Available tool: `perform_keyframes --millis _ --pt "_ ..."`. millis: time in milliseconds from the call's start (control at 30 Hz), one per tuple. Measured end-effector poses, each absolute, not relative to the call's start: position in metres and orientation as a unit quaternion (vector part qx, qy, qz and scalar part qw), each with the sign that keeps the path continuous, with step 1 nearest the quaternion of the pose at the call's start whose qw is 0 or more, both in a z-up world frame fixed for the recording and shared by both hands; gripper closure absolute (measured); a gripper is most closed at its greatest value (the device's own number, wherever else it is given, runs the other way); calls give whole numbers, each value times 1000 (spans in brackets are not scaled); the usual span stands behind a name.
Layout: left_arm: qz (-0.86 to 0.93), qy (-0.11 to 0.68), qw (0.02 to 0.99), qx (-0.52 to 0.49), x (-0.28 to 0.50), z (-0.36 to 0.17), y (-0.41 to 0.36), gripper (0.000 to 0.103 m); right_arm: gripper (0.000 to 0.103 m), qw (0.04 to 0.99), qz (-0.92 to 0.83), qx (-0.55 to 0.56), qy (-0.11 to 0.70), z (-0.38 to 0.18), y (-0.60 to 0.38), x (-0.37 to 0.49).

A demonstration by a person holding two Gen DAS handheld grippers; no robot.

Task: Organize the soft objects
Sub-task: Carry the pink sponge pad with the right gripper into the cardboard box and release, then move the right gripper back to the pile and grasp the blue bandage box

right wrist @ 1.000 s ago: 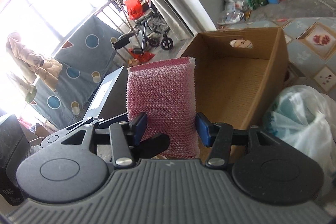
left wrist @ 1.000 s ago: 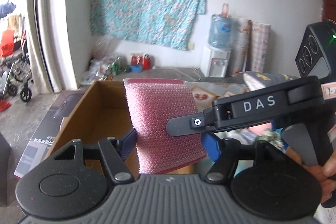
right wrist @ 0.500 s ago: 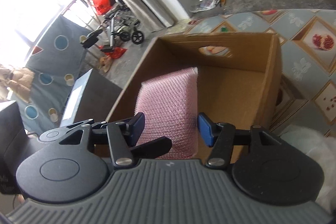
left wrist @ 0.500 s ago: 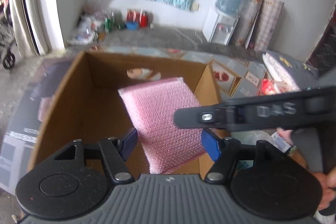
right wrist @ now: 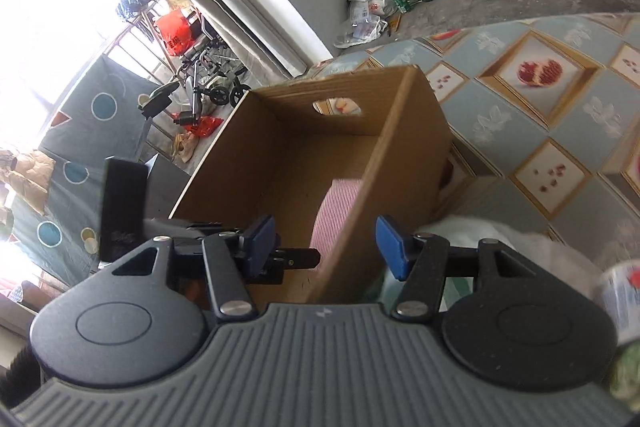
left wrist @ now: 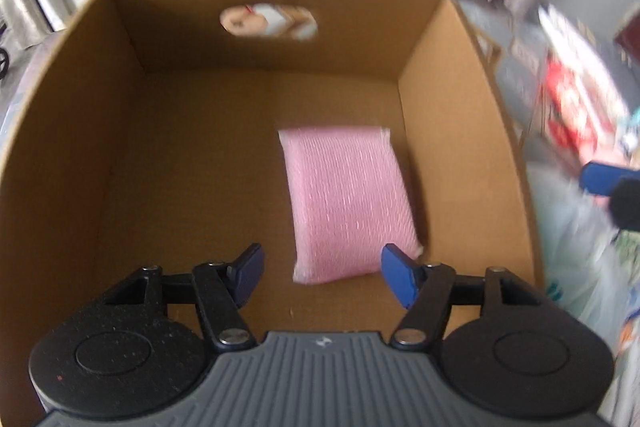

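Our left gripper [left wrist: 318, 277] points steeply down into the box [left wrist: 72, 131]. Its jaws have just been closing a little, yet they stand apart with nothing pressed between them. The pink pad [left wrist: 348, 203] lies flat on the box floor near the right wall, beyond the fingertips; we judge it placed there to leave room for more soft things. Our right gripper [right wrist: 326, 241] is outside the box, by its right wall, jaws having just been opening and empty, likely free for the white bag [right wrist: 516, 247].
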State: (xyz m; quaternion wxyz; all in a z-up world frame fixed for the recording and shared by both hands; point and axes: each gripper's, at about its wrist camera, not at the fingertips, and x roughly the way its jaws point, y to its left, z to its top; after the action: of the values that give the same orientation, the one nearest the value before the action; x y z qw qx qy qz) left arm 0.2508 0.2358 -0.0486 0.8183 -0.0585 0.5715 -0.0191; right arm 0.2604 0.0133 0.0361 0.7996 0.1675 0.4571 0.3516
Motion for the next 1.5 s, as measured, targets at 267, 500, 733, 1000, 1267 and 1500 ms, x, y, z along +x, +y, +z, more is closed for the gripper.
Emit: perform_keyframes --millis 267,500,733,1000,1267,1500 --pt "-10 623 782 23 261 -78 212 68 47 793 360 184 456 36 7 253" --pt "-11 600 798 54 274 -74 208 70 47 788 353 190 467 28 0 253" --pt "0 582 810 79 292 -74 196 69 47 785 348 200 471 19 -5 255" --pt "29 562 820 101 303 -71 187 67 46 783 347 211 471 18 -14 245" --pt "51 560 820 105 280 -45 184 19 42 794 335 211 461 25 -30 221" --pt "85 495 863 54 230 28 204 17 41 812 327 216 432 41 -61 187"
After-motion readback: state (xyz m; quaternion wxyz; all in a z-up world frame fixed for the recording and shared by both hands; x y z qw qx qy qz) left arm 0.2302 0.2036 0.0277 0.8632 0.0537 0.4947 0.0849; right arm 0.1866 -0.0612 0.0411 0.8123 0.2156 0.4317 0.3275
